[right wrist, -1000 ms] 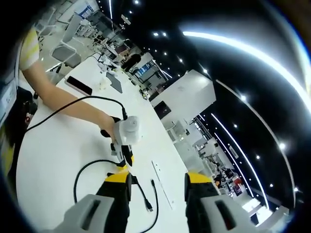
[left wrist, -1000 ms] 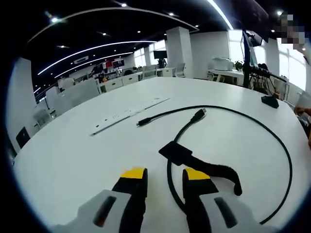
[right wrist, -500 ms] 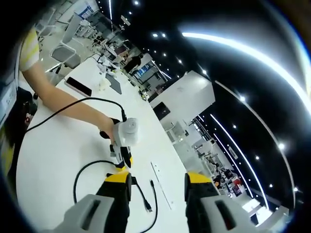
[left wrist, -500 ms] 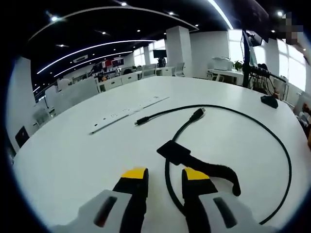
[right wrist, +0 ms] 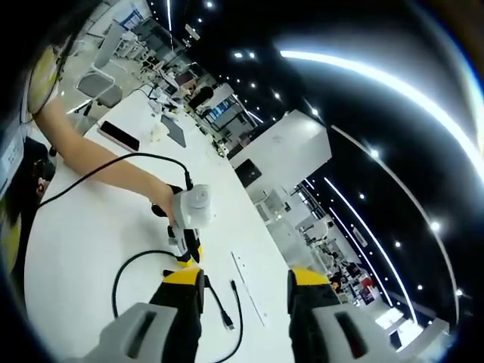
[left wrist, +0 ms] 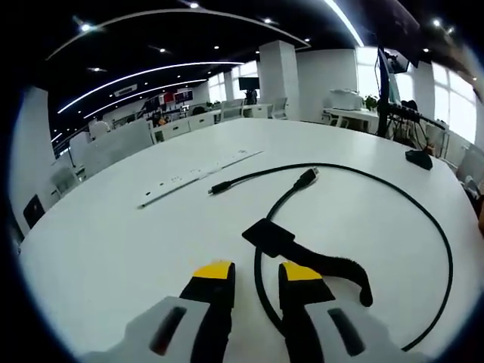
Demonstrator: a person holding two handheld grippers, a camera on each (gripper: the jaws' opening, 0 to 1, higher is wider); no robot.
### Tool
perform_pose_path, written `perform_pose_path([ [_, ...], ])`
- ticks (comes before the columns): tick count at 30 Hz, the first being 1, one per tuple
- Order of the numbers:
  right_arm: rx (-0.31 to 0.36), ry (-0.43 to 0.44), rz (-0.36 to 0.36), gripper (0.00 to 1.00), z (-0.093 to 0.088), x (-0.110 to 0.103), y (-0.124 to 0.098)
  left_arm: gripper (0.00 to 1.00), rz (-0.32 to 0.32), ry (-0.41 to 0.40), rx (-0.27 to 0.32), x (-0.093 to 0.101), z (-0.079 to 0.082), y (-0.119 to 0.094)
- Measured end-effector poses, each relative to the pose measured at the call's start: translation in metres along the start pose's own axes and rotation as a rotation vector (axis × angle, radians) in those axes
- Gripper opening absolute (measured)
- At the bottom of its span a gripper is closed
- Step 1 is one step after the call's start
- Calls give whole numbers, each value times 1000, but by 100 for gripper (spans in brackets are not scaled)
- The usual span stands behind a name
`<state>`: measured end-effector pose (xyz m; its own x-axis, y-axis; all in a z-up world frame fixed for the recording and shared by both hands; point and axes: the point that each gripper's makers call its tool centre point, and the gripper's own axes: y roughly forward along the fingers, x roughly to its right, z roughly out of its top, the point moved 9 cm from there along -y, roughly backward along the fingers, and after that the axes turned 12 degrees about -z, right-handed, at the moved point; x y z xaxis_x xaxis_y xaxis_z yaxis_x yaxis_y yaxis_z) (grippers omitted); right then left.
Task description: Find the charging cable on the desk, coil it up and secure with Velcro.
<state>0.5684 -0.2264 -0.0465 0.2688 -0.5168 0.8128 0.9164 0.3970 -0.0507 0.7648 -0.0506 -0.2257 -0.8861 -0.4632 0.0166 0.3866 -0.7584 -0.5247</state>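
Observation:
The black charging cable [left wrist: 393,193] lies in a wide loop on the white desk [left wrist: 106,249]. Its two plugs [left wrist: 306,179] rest near the middle. A black Velcro strap [left wrist: 306,255] hangs off the cable just ahead of my left gripper [left wrist: 257,272]. That gripper sits low over the desk, open, with a run of the cable passing between its yellow-tipped jaws. My right gripper [right wrist: 247,276] is open in the air with nothing between its jaws. In the right gripper view, a hand holds the left gripper [right wrist: 184,253] over the cable's loop [right wrist: 125,265].
A long white strip [left wrist: 198,175] lies flat beyond the plugs. A small black object [left wrist: 420,158] sits at the desk's far right. In the right gripper view a dark phone [right wrist: 119,134] lies farther along the desk, and a black lead [right wrist: 91,172] runs along the person's arm.
The left gripper's jaws have drawn slightly closer together around the cable. The right gripper view has shifted only a little.

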Motion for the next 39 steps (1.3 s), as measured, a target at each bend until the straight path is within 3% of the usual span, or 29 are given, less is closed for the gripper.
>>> perform_pose_path([
  [23,-3,-9,1,45,0,-1,-1,6,-8,34,-16,2,0,1],
  [39,-6,-13,7,45,0,-1,2,6,-24,33,-13,4,1,1],
])
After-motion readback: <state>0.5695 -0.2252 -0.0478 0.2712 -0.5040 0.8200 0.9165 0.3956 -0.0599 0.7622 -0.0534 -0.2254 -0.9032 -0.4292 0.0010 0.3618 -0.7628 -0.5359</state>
